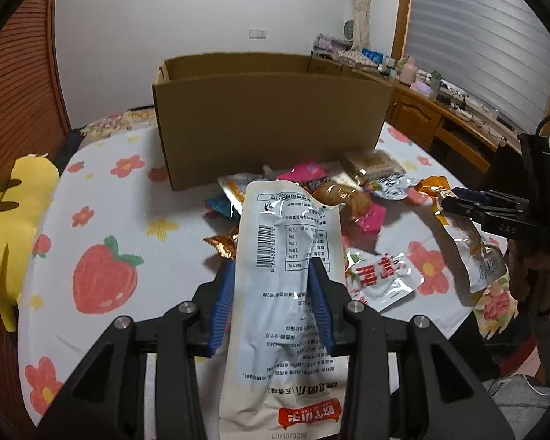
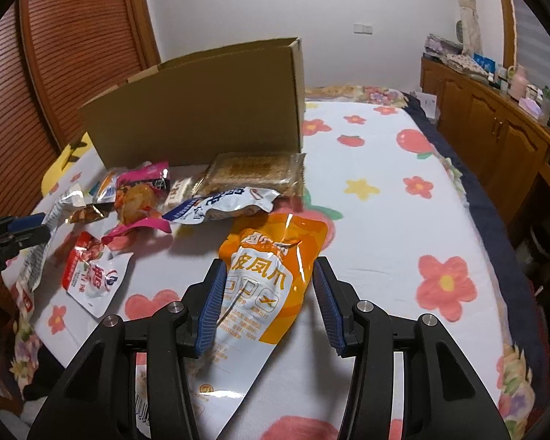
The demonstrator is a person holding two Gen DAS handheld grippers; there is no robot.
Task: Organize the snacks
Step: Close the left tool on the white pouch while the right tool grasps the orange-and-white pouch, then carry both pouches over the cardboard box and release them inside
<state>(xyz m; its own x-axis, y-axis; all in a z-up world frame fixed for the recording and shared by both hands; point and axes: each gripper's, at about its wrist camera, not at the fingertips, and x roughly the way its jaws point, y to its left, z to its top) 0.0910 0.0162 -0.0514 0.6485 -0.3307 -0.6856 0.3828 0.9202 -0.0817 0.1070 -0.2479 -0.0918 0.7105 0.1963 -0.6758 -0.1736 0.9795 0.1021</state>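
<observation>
An open cardboard box [image 1: 271, 117] stands on the flower-print bed, also in the right wrist view [image 2: 201, 117]. A pile of snack packets [image 1: 333, 190] lies in front of it. My left gripper [image 1: 273, 275] is shut on a white snack pouch [image 1: 286, 293], held above the bed short of the box. My right gripper [image 2: 269, 275] is shut on an orange chicken-feet pouch [image 2: 271, 278], lifted over the bed. It shows at the right of the left wrist view [image 1: 458, 205] with the pouch [image 1: 469, 245] hanging from it.
A yellow plush toy [image 1: 14, 220] lies at the bed's left edge. A red-and-white packet [image 2: 91, 275] lies apart from the pile. A wooden cabinet with clutter [image 2: 495, 117] runs along the right wall. A louvred wooden door [image 2: 55, 73] stands behind the box.
</observation>
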